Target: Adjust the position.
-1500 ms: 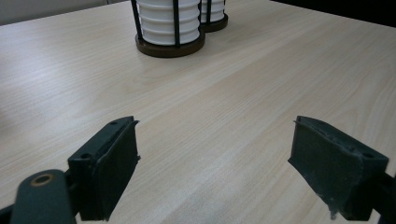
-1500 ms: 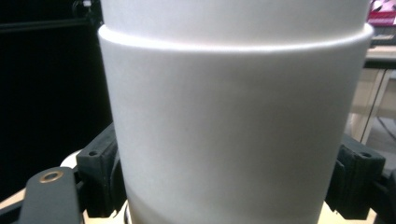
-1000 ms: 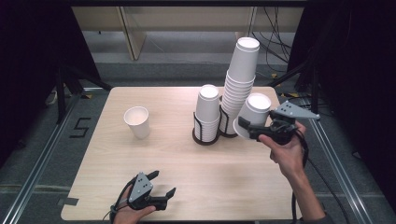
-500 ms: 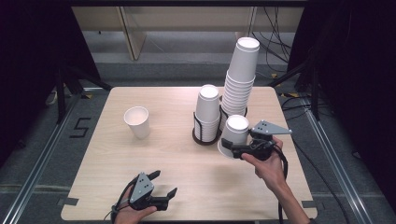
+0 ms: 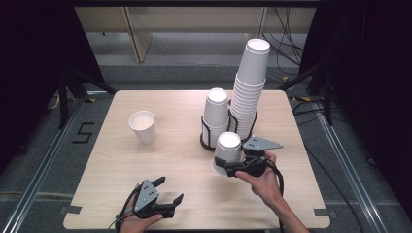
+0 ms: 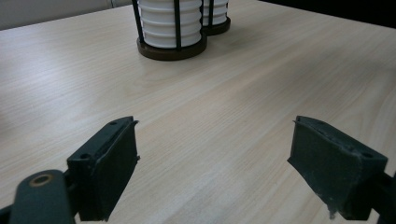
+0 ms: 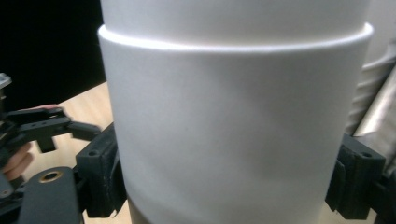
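Observation:
My right gripper is shut on a white paper cup, held upside down just in front of the black holders, low at the tabletop. In the right gripper view that cup stands between both jaws, and a rim line runs across it near the top. My left gripper rests open near the table's front edge, with nothing between its jaws. In the left gripper view the left gripper looks across bare wood toward a black wire holder with stacked cups.
A short stack of upside-down cups and a tall stack stand in black holders at the centre right. A single upright cup stands at the left. The wooden table has free room across its front and left.
My right gripper carried the cup from beside the tall stack leftward and down to the front of the holders. The left gripper stayed where it was, open.

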### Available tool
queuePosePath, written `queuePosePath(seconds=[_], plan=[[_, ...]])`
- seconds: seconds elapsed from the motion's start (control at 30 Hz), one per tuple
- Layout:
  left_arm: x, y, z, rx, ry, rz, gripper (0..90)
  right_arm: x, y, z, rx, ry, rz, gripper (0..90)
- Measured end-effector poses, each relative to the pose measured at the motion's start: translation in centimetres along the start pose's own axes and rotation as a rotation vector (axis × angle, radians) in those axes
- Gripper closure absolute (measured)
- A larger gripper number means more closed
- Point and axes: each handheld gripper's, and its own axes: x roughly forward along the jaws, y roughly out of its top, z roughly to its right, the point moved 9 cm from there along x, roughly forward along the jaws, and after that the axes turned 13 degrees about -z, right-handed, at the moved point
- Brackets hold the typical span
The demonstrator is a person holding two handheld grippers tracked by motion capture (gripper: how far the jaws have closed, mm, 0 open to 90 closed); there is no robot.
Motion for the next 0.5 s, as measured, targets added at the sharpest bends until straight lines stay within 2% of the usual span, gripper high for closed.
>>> queuePosePath(seconds=[0.07,0.1,0.13,0.17,0.2,0.23,0.27,0.3,0.33,0.4,0.43,0.5], plan=[[0.0,0.1,0.3,-0.034,-0.016,0.005,14.3,0.6,-0.2,-0.6,-0.011,0.005,-0.012,17.7],[0.0,0.2,0.4,-0.045,-0.026,0.017,14.3,1.1,-0.2,-1.2,-0.006,0.036,-0.006,17.7],[0.0,0.5,0.7,-0.048,-0.043,0.035,14.3,1.3,-0.4,-1.6,-0.007,0.043,-0.015,17.7],[0.0,0.6,0.8,-0.044,-0.042,0.04,14.3,1.6,-0.4,-1.8,-0.027,0.046,-0.02,17.7],[-0.1,0.7,1.0,-0.039,-0.046,0.048,14.3,2.0,-0.5,-2.3,-0.018,0.065,-0.018,17.7],[-0.1,0.9,1.2,-0.037,-0.055,0.064,14.3,2.3,-0.5,-2.7,-0.03,0.081,-0.026,17.7],[-0.2,1.1,1.3,-0.038,-0.061,0.071,14.3,2.4,-0.6,-2.9,-0.035,0.073,-0.03,17.7],[-0.1,1.3,1.5,-0.04,-0.073,0.086,14.3,2.6,-0.6,-3.3,-0.041,0.091,-0.029,17.8],[-0.2,1.4,1.7,-0.041,-0.079,0.095,14.3,2.8,-0.6,-3.6,-0.048,0.088,-0.029,17.8],[0.0,1.6,2.0,-0.036,-0.085,0.101,14.3,3.2,-0.6,-4.1,-0.055,0.099,-0.033,17.8],[0.0,1.4,2.0,-0.032,-0.072,0.079,14.3,3.4,-0.7,-4.4,-0.055,0.104,-0.035,17.8],[0.4,1.5,2.4,-0.037,-0.087,0.082,14.3,3.7,-0.8,-5.0,-0.061,0.113,-0.042,17.9]])
